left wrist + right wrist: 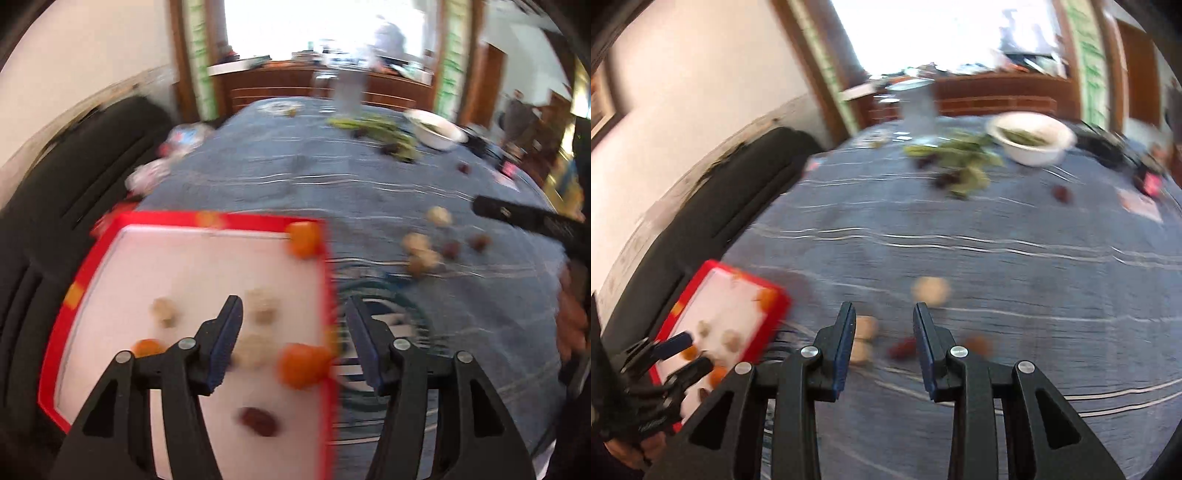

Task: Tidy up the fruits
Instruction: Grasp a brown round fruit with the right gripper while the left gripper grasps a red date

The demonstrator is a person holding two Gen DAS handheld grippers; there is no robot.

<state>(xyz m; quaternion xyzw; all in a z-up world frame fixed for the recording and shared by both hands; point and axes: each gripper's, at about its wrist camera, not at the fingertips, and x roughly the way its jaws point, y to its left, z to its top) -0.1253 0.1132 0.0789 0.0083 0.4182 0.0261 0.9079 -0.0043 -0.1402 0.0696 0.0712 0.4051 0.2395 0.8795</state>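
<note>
My left gripper [293,332] hangs wide-jawed, empty, over the red tray [236,218] collecting fruit. Right gripper [884,332], narrow and empty, faces loose fruit [931,290] on the surface

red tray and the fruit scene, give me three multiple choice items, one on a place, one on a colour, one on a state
1. Where does the red tray lie?
A. at the table's left edge, beside the dark sofa
B. inside the white bowl
C. on the wooden sideboard

2. What colour is the tablecloth?
A. yellow
B. blue with thin white stripes
C. plain black

3. How does the left gripper stand?
A. shut on an orange fruit
B. shut on the tray's rim
C. open, nothing held

Key: 1 A, the tray sits by the dark sofa, far from the white bowl. 2 B, blue striped cloth covers the table. 3 C, its fingers stand apart above the tray, gripping nothing.
</note>
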